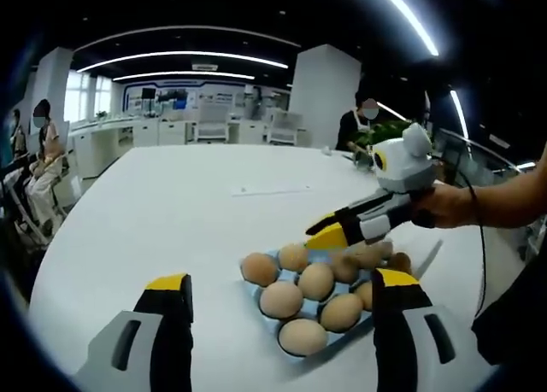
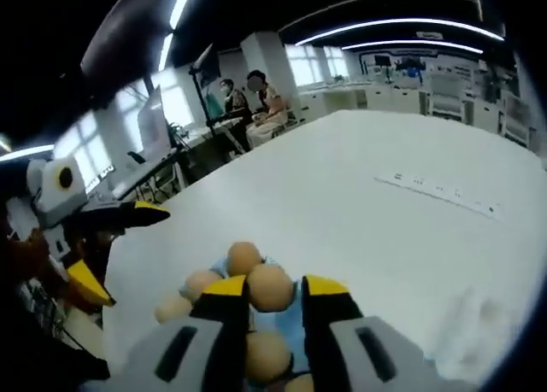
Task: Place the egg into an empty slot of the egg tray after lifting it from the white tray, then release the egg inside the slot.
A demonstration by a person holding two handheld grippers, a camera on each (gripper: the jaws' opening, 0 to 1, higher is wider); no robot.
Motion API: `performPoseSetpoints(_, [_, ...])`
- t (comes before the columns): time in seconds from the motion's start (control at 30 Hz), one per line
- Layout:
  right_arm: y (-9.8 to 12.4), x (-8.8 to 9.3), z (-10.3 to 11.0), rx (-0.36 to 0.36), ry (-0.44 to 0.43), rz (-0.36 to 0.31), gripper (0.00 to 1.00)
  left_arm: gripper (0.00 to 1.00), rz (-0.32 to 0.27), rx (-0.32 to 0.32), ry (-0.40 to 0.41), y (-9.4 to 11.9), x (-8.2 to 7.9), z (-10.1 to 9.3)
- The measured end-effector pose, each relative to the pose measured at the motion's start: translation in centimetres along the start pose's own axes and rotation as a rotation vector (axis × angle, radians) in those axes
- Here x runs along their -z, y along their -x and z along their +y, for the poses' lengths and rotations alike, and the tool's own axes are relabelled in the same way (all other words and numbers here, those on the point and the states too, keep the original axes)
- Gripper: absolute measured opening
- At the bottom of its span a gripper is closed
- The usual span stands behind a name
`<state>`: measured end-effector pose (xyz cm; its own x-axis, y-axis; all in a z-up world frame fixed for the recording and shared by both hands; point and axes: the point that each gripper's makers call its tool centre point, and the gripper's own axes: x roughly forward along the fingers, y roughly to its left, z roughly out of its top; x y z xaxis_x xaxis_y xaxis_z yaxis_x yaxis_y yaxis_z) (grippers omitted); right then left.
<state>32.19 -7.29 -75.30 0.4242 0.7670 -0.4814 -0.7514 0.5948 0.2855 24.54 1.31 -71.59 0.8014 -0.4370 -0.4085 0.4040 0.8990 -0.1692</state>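
A light blue egg tray [image 1: 342,335] lies on the white table [image 1: 171,204] with several brown eggs in its slots. My left gripper [image 1: 283,281] hovers just short of the tray, jaws wide apart and holding nothing. From the right, a hand holds my right gripper [image 1: 325,231] low over the tray's far side. In the right gripper view, my right gripper [image 2: 275,287] is shut on a brown egg [image 2: 270,288] just above the egg tray [image 2: 282,328]. The open left gripper [image 2: 115,247] shows at the left of that view.
A thin white paper strip [image 1: 272,190] lies on the table beyond the tray, also visible as the strip [image 2: 440,193]. People sit at the room's edges [image 1: 41,153]. Bare tabletop spreads wide around the tray.
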Motion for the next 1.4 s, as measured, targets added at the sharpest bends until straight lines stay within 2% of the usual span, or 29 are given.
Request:
performPoseSetpoints(0.1, [1.8, 0.2, -1.1, 0.036, -0.059, -0.028, 0.24, 0.88, -0.002, 0.001, -0.001, 0.0, -0.1, 0.0])
performPoseSetpoints(0.13, [3.3, 0.5, -2.1, 0.072, -0.123, -0.046, 0.24, 0.87, -0.002, 0.006, 0.0, 0.0, -0.1, -0.1])
performPoseSetpoints(0.17, [4.5, 0.6, -3.0, 0.097, -0.145, -0.066, 0.24, 0.88, -0.001, 0.006, 0.003, 0.0, -0.1, -0.1])
performPoseSetpoints(0.2, [5.0, 0.6, -3.3, 0.106, -0.147, -0.074, 0.24, 0.88, 0.0, 0.006, 0.004, 0.0, -0.1, -0.2])
performPoseSetpoints(0.3, [8.9, 1.4, -6.7, 0.224, -0.172, -0.117, 0.24, 0.9, 0.0, 0.002, -0.003, -0.1, -0.1, -0.2])
performPoseSetpoints(0.33, [9.5, 1.5, -7.3, 0.244, -0.178, -0.123, 0.24, 0.9, -0.003, 0.005, -0.005, -0.1, -0.1, -0.3])
performPoseSetpoints(0.47, [14.5, 2.8, -12.3, 0.437, -0.215, -0.167, 0.24, 0.9, 0.005, 0.018, -0.005, -0.3, 0.0, -0.7])
performPoseSetpoints(0.5, [14.8, 2.9, -12.7, 0.451, -0.219, -0.166, 0.24, 0.9, 0.008, 0.021, -0.005, -0.3, 0.0, -0.8])
performPoseSetpoints(0.57, [17.1, 3.6, -14.9, 0.541, -0.214, -0.176, 0.24, 0.9, 0.005, 0.024, -0.009, -0.3, -0.1, -0.9])
performPoseSetpoints(0.7, [19.6, 4.2, -17.7, 0.65, -0.18, -0.177, 0.24, 0.9, 0.004, 0.027, -0.018, -0.3, -0.4, -1.1])
performPoseSetpoints(0.87, [20.3, 4.9, -19.3, 0.696, -0.175, -0.158, 0.24, 0.9, 0.003, 0.027, -0.018, -0.3, -0.4, -1.1])
performPoseSetpoints(0.9, [20.4, 5.5, -20.0, 0.73, -0.115, -0.103, 0.23, 0.9, 0.005, 0.026, -0.018, -0.2, -0.4, -1.1])
performPoseSetpoints(0.93, [20.3, 5.6, -20.2, 0.735, -0.089, -0.097, 0.23, 0.9, 0.004, 0.025, -0.018, -0.2, -0.4, -1.1])
performPoseSetpoints(0.97, [20.1, 6.2, -20.4, 0.738, -0.101, -0.072, 0.23, 0.9, 0.004, 0.025, -0.019, -0.2, -0.4, -1.1])
performPoseSetpoints(1.0, [19.9, 6.4, -20.5, 0.731, -0.104, -0.073, 0.24, 0.9, 0.004, 0.024, -0.019, -0.1, -0.4, -1.0])
performPoseSetpoints(1.03, [19.6, 5.9, -20.4, 0.71, -0.132, -0.118, 0.23, 0.9, 0.003, 0.021, -0.019, 0.0, -0.5, -1.0])
performPoseSetpoints(1.1, [19.1, 6.8, -20.3, 0.698, -0.128, -0.054, 0.24, 0.9, 0.001, 0.017, -0.018, 0.1, -0.5, -0.8])
performPoseSetpoints(1.13, [18.7, 7.1, -20.2, 0.683, -0.087, -0.024, 0.26, 0.9, 0.0, 0.014, -0.018, 0.1, -0.5, -0.7])
performPoseSetpoints(1.17, [18.6, 7.4, -20.6, 0.706, -0.037, -0.001, 0.27, 0.9, 0.0, 0.012, -0.018, 0.2, -0.5, -0.6])
performPoseSetpoints(1.2, [18.3, 7.7, -20.5, 0.698, -0.036, 0.012, 0.27, 0.9, 0.0, 0.012, -0.018, 0.2, -0.5, -0.6])
performPoseSetpoints(1.23, [18.4, 7.2, -20.6, 0.69, -0.03, -0.028, 0.27, 0.89, 0.001, 0.009, -0.016, 0.2, -0.4, -0.5])
performPoseSetpoints(1.3, [18.7, 7.3, -20.7, 0.683, -0.103, -0.049, 0.26, 0.9, 0.001, 0.007, -0.012, 0.2, -0.4, -0.4])
performPoseSetpoints(1.4, [18.8, 7.3, -20.8, 0.684, -0.109, -0.043, 0.25, 0.89, 0.0, 0.008, -0.014, 0.2, -0.4, -0.5])
